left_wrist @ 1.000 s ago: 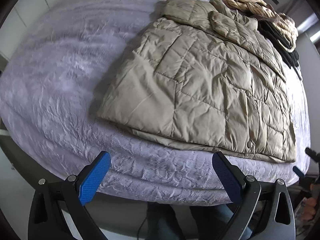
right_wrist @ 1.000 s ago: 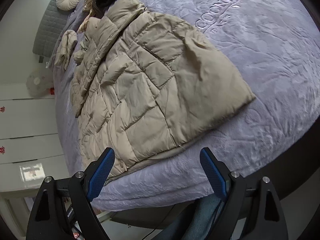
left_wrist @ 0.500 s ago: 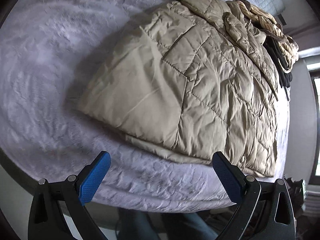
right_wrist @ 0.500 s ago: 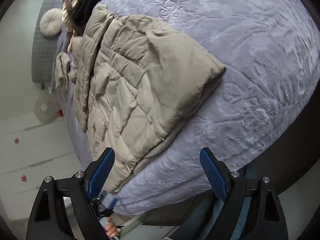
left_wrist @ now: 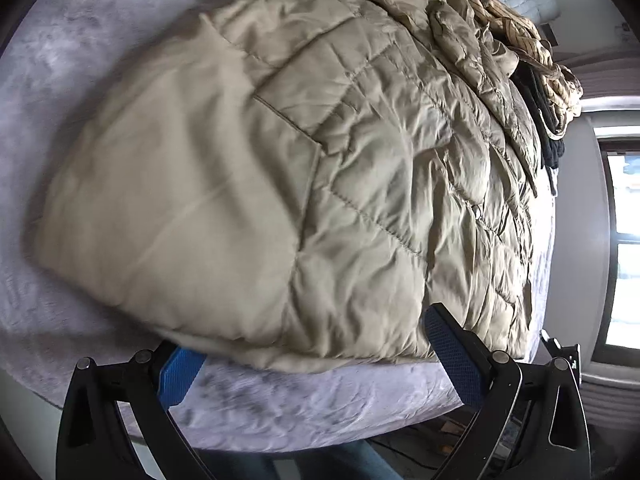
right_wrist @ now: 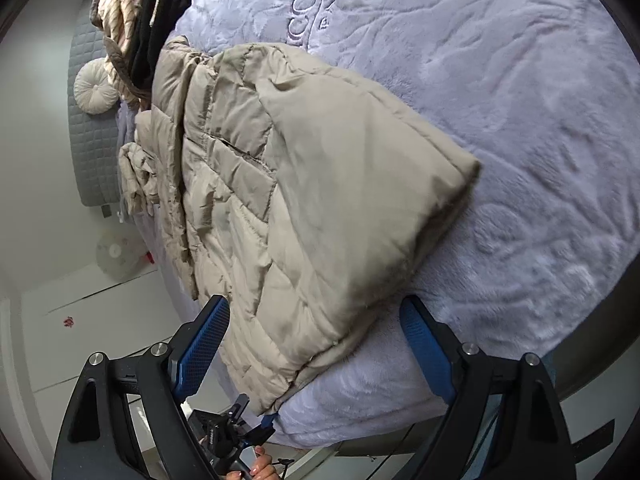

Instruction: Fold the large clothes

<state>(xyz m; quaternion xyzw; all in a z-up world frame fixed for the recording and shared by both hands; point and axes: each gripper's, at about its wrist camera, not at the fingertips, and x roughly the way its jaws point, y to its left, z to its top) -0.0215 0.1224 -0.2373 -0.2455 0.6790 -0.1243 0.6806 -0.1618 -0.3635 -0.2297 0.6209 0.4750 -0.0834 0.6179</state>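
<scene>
a beige quilted puffer jacket (left_wrist: pixel 320 168) is lying on a lavender plush bed (right_wrist: pixel 500 100). the left gripper (left_wrist: pixel 320 360) and right gripper (right_wrist: pixel 316 352) are hovering at its hem, fingers spread wide, grasping nothing.

1. The left wrist view looks forward and steeply down from the foot edge of the bed (left_wrist: pixel 280 412), close above the near hem of the padded jacket (left_wrist: pixel 320 168), which fills most of the picture. The far pile of clothes (left_wrist: pixel 536 64) and a window (left_wrist: pixel 624 216) sit at the upper right.
2. The right wrist view looks down along the same near edge of the bed (right_wrist: pixel 520 128), rolled to one side, so the headboard (right_wrist: pixel 90 152) and round cushion (right_wrist: pixel 96 86) appear at the left.
3. Both views share the jacket (right_wrist: pixel 304 200), the grey blanket and the pile of clothes (right_wrist: pixel 136 20).
4. The right view also catches the left gripper (right_wrist: pixel 264 426) at its lower edge.
</scene>
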